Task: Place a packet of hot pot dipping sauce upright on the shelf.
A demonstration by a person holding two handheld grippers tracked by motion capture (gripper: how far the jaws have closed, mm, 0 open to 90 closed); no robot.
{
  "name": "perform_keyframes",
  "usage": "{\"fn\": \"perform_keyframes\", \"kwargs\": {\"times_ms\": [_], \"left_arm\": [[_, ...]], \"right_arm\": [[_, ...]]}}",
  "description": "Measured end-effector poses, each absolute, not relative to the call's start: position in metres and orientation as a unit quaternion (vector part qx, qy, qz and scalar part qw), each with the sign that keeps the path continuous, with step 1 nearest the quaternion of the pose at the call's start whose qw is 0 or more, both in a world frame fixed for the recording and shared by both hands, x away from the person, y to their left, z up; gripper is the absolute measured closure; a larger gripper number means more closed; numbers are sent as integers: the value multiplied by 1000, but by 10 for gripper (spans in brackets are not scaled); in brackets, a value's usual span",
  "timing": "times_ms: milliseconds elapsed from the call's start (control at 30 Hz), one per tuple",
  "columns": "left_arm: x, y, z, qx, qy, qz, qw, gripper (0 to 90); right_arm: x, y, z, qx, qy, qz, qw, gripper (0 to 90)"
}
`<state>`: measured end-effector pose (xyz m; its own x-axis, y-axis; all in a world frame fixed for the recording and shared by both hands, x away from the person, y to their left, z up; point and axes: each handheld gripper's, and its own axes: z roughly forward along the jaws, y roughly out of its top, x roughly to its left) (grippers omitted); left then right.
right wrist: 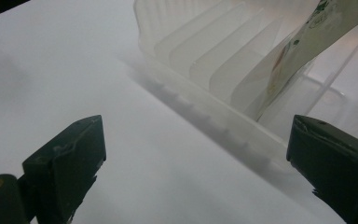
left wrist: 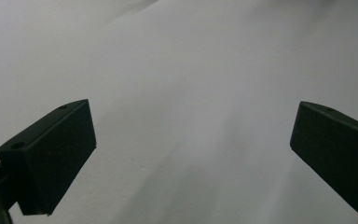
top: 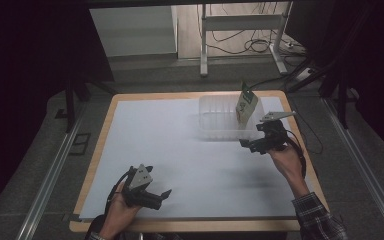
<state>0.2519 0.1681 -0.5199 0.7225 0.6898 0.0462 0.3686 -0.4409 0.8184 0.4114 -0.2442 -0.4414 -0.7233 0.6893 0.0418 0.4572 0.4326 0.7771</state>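
A clear plastic rack with several upright dividers (top: pixel 220 120) (right wrist: pixel 205 60) stands at the back right of the white table top. A pale packet with green print (top: pixel 246 106) (right wrist: pixel 307 42) leans upright in its right end. My right gripper (top: pixel 250 142) (right wrist: pixel 196 163) hovers just in front of the rack's right corner, open, with nothing between its jaws. Near the front left edge my left gripper (top: pixel 160 196) (left wrist: pixel 191 154) is held low over bare white surface, open and empty.
The white sheet (top: pixel 180 160) covers a wooden table (top: pixel 100 135). Behind the table stand a metal frame (top: pixel 240 30) with cables on the floor. Dark areas flank both sides.
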Motion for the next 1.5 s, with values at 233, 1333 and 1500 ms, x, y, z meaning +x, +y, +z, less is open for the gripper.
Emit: {"fn": "perform_keyframes", "kwargs": {"times_ms": [233, 1333, 1500], "left_arm": [[252, 168, -520, 828, 319, 191, 420, 0], [251, 166, -521, 830, 318, 184, 420, 1], [252, 166, -521, 831, 317, 185, 418, 1]], "right_arm": [[404, -249, -444, 346, 835, 404, 139, 42], [363, -261, -452, 342, 842, 393, 138, 40], [358, -257, -457, 336, 847, 390, 134, 40]]}}
